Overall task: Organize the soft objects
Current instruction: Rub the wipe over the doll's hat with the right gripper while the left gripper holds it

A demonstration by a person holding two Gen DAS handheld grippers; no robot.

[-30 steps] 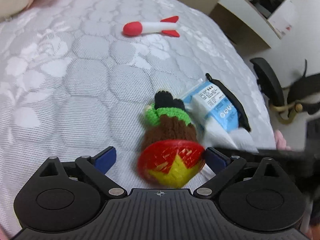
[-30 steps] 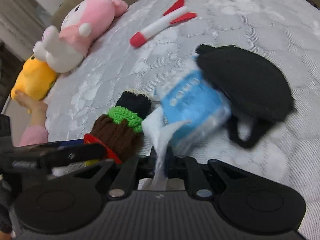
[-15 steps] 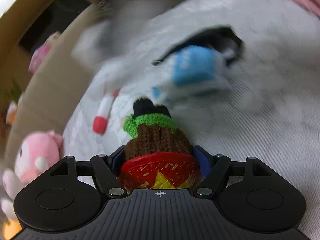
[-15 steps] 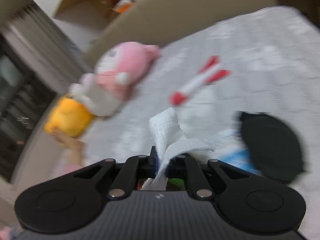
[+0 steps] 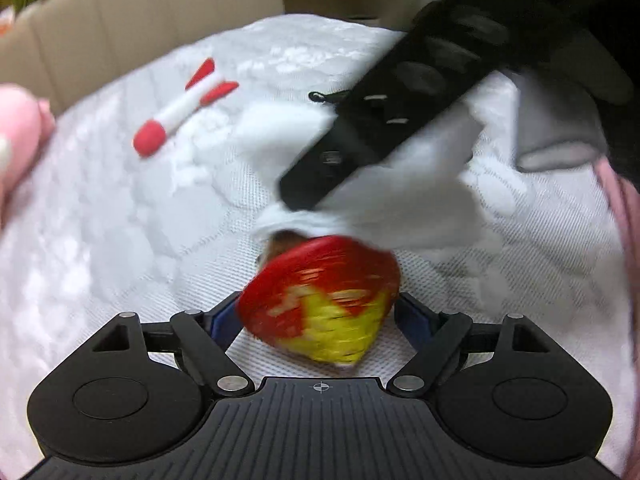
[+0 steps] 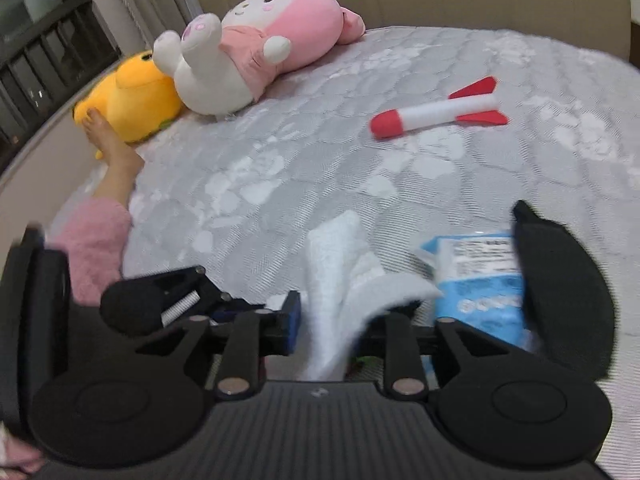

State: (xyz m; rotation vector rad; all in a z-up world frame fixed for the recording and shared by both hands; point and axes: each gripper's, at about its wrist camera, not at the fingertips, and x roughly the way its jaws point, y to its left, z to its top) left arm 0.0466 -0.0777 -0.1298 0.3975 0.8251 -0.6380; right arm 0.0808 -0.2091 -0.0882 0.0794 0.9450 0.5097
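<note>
Leftmost, the left gripper point(image 5: 320, 316) has its fingers spread; the blurred red-and-yellow knitted toy point(image 5: 320, 300) sits between them, whether pinched I cannot tell. Beyond that toy on the grey quilted bed point(image 6: 320, 152) lies a red-and-white foam rocket point(image 6: 438, 110). Right of the toy, the right gripper point(image 6: 332, 320) has its fingers parted around a white tissue point(image 6: 340, 280).

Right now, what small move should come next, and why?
Probably draw the right gripper and its white paper tissue up and clear: the tissue drapes over the brown knitted doll with the red-and-yellow base sitting between the left gripper's fingers, hiding its top.
</note>
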